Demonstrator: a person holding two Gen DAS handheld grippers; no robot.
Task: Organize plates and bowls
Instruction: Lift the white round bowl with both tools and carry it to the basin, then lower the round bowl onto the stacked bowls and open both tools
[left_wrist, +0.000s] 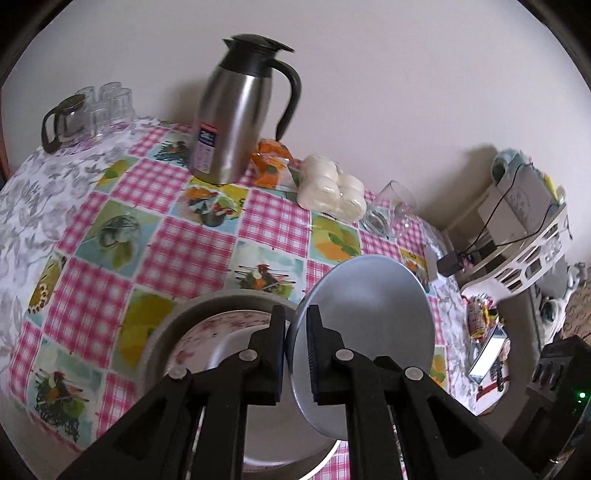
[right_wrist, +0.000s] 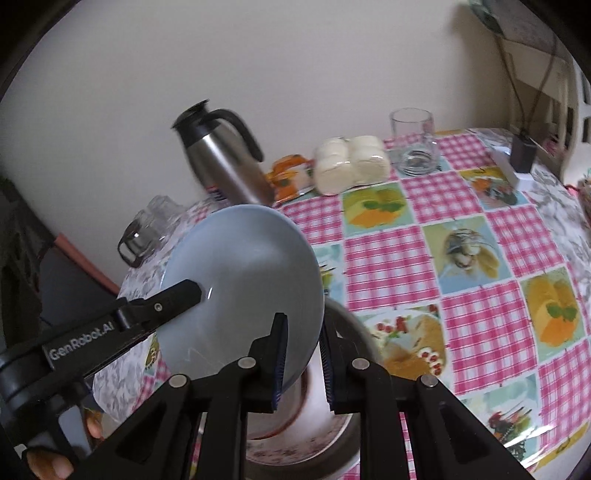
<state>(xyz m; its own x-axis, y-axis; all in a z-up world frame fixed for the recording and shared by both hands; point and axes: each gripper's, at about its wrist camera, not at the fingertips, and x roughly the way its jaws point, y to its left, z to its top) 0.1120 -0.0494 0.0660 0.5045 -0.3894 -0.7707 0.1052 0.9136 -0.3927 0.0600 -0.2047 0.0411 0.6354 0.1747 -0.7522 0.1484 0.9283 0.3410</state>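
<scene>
A pale blue bowl (left_wrist: 369, 317) is held tilted on edge above a stack: a floral plate (left_wrist: 221, 332) inside a grey plate (left_wrist: 229, 299). My left gripper (left_wrist: 297, 332) is shut on the bowl's rim. In the right wrist view the blue bowl (right_wrist: 243, 280) faces me, with the left gripper's finger (right_wrist: 173, 299) on its left rim. My right gripper (right_wrist: 303, 350) straddles the bowl's lower right rim, jaws a little apart. The stack (right_wrist: 317, 424) lies below it.
On the checked tablecloth (left_wrist: 177, 251) stand a steel thermos jug (left_wrist: 236, 110), a wrapped pack of white buns (left_wrist: 332, 188), an orange packet (left_wrist: 271, 162), a glass mug (right_wrist: 413, 144), several glasses and a glass pot (left_wrist: 66, 122). A white rack (left_wrist: 524, 251) stands off the right edge.
</scene>
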